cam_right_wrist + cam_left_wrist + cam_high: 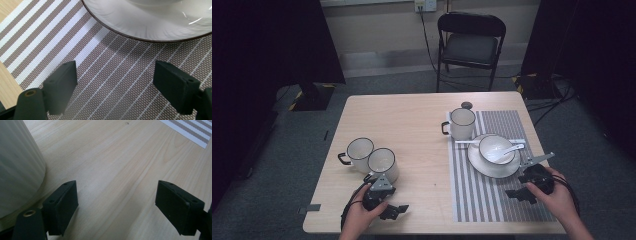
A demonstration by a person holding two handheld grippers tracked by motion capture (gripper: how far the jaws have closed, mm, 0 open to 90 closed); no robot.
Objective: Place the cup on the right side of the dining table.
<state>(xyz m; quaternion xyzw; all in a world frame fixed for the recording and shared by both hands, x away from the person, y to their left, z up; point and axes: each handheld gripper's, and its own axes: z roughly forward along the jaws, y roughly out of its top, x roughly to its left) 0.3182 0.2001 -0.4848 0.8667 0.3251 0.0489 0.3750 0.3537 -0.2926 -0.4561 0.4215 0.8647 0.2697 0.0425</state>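
Bowl [496, 148] on plate [479, 165], seemingly.

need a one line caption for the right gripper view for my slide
Right gripper, jaws open and empty, low over the striped placemat just short of the white plate's rim.

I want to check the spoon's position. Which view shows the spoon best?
The high view: the white spoon lies in the bowl on the plate, handle toward the right rim. The right gripper view catches the plate's edge and the striped placemat; the left gripper view faces bare table.
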